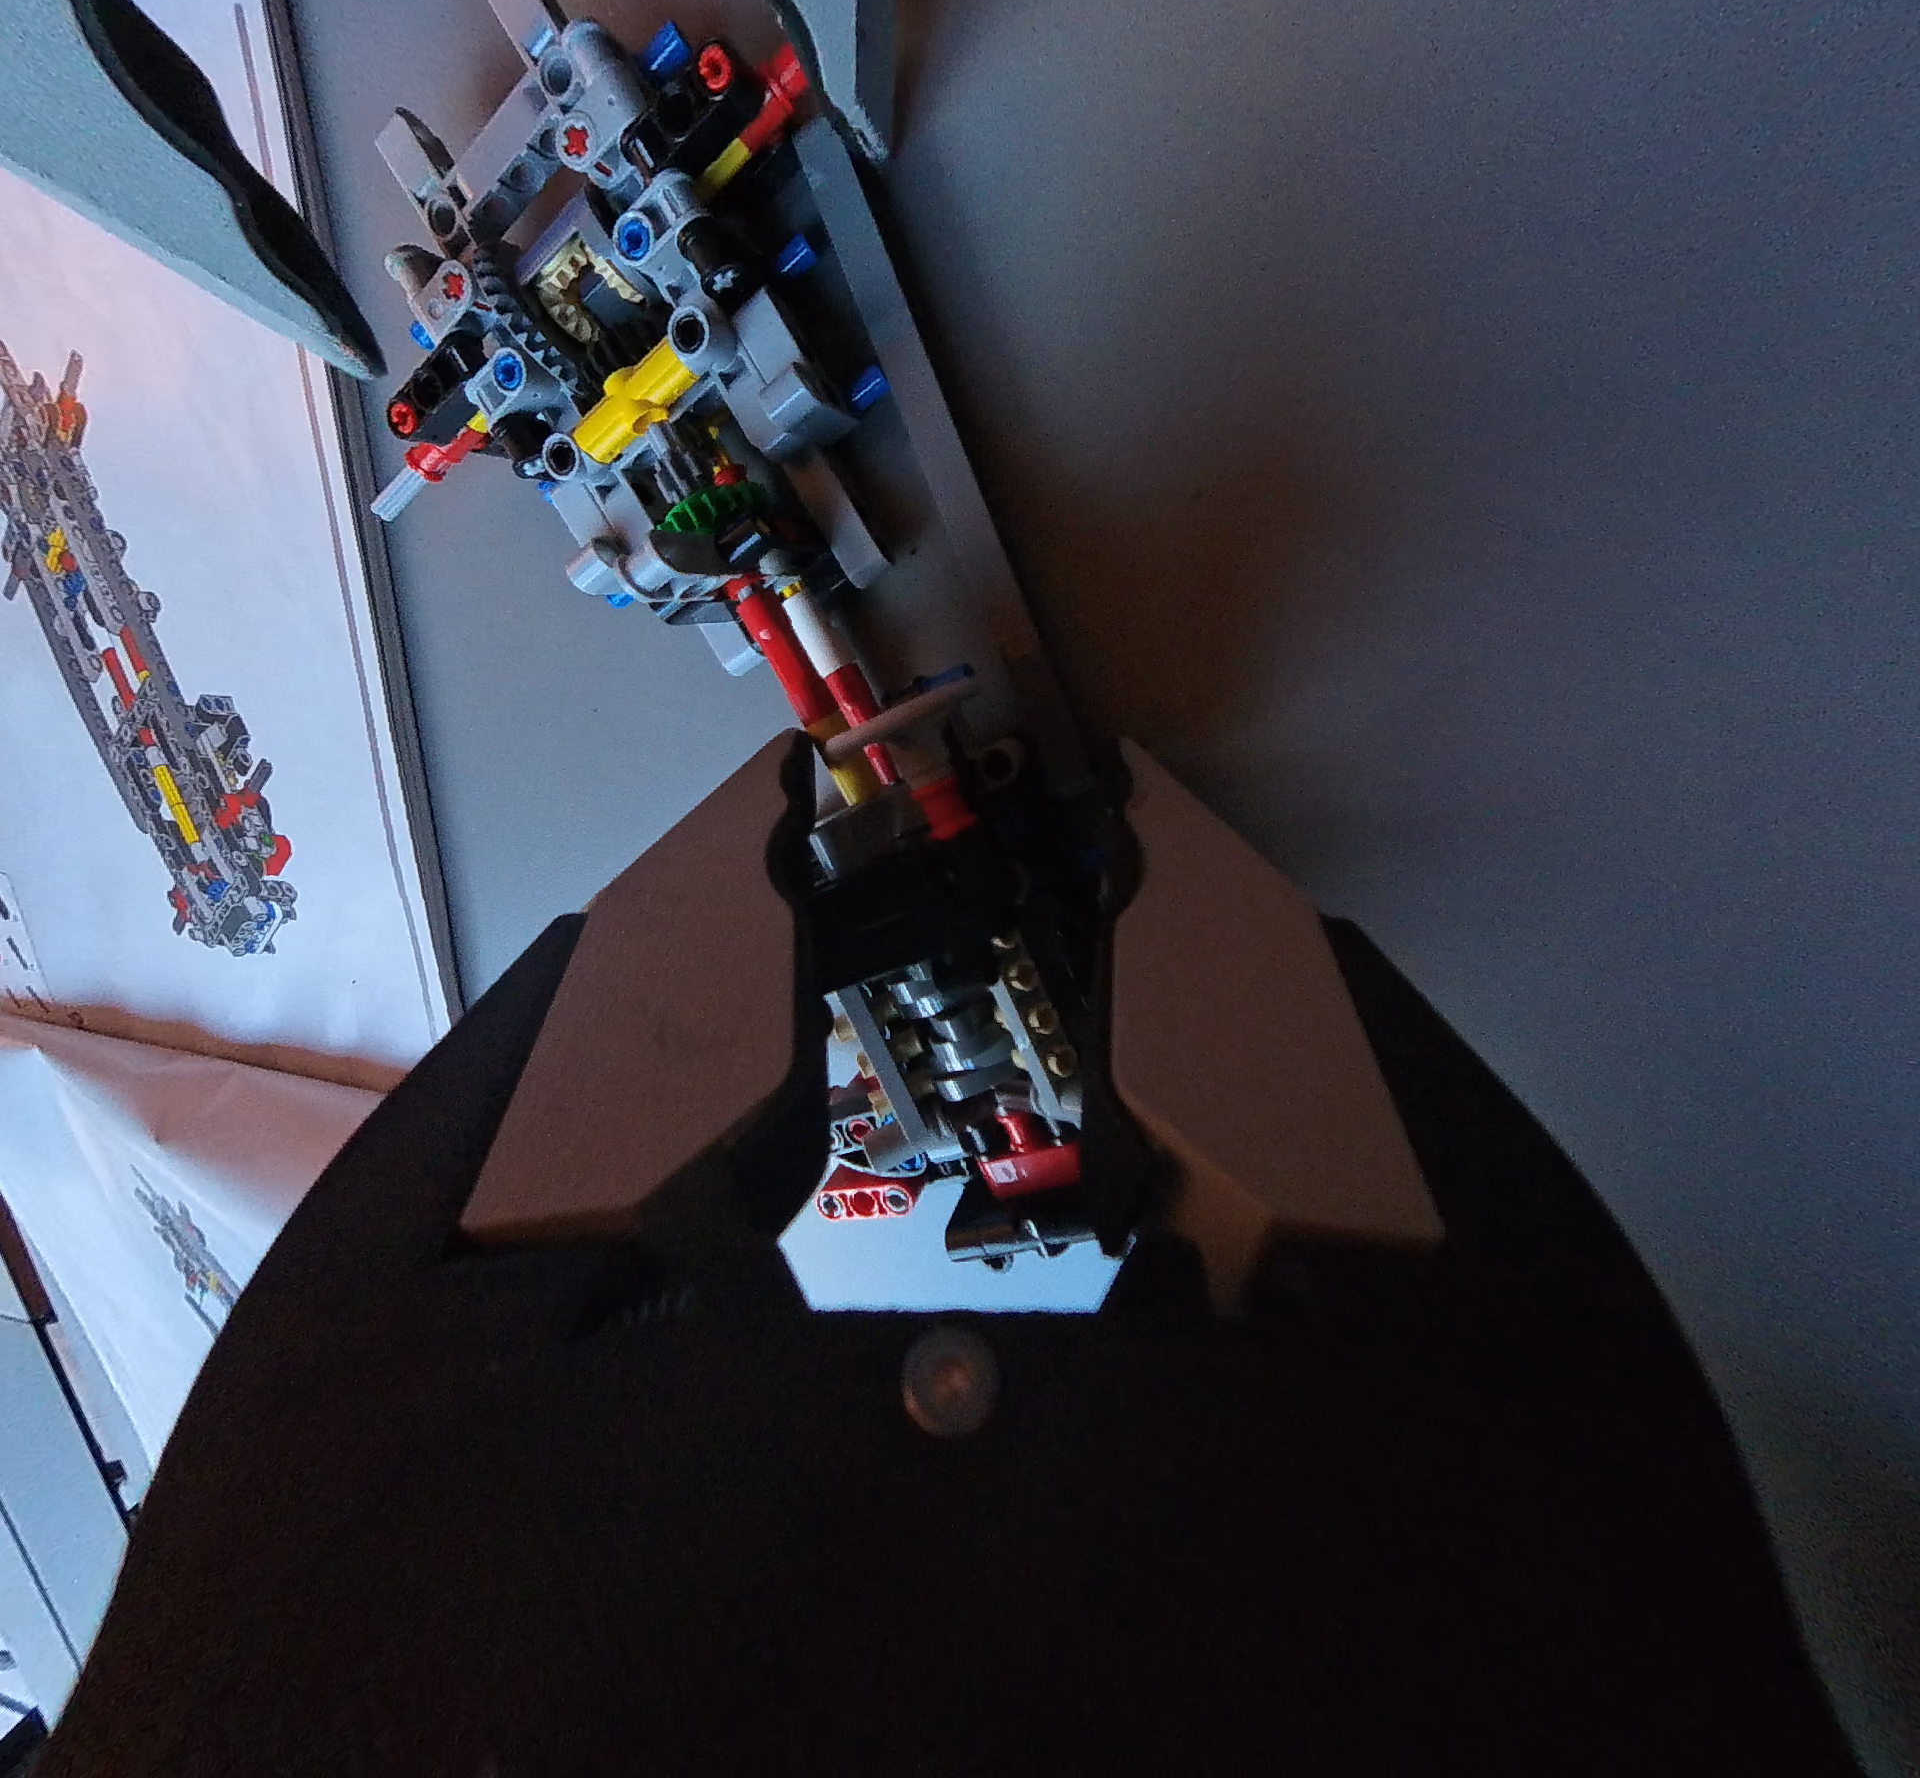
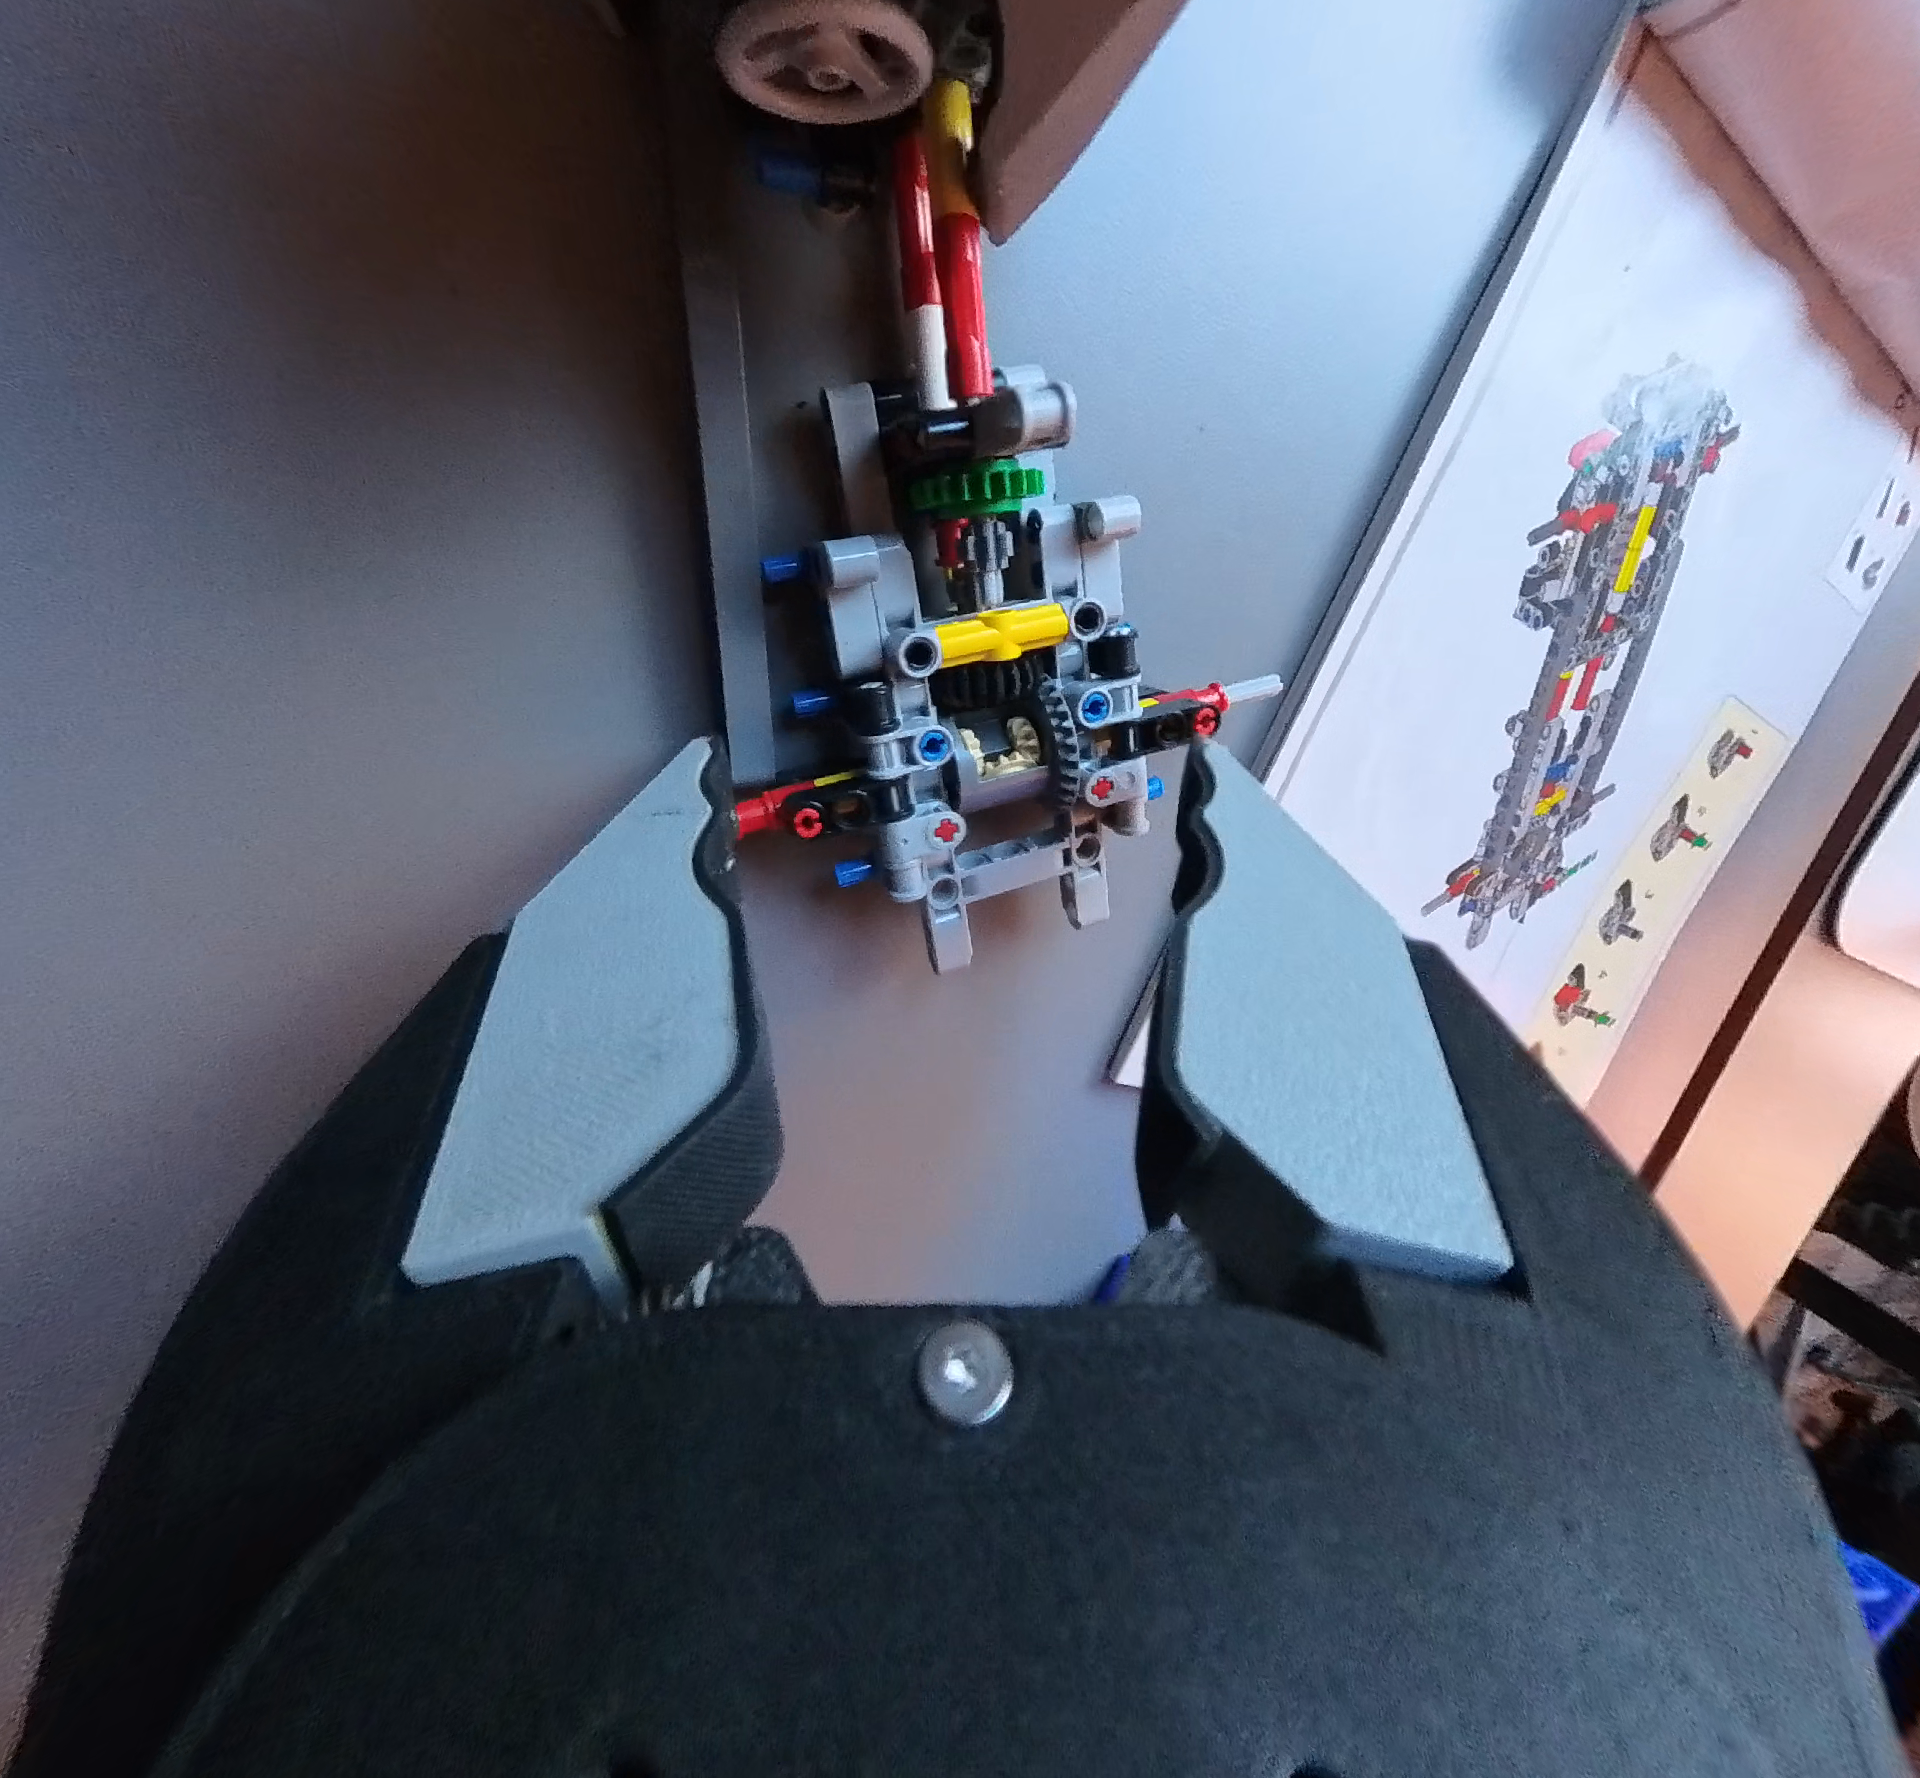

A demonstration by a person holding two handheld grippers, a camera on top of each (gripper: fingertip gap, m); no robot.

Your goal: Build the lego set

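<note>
A long toy-brick vehicle chassis [image 1: 665,357] lies on the grey table, with grey beams, red and yellow axles, a green gear and a small steering wheel [image 2: 821,61]. My left gripper [image 1: 961,762] is shut on its dark engine end, a pad pressed on each side. My right gripper [image 2: 954,772] is open around the opposite end [image 2: 987,752], where the differential and cross axle are. One fingertip [image 2: 715,819] is right at the red axle tip, the other [image 2: 1195,793] just below the black beam end. The right gripper's grey fingers [image 1: 208,170] also show in the left wrist view.
An open instruction booklet [image 1: 156,585] with pictures of the model lies beside the chassis; it also shows in the right wrist view [image 2: 1610,637]. A flat grey strip [image 2: 727,481] runs along the model's side. Pink-lit surfaces and dark clutter [image 2: 1849,1313] lie beyond the booklet. Spacing between my two grippers at the tips: around 10 cm.
</note>
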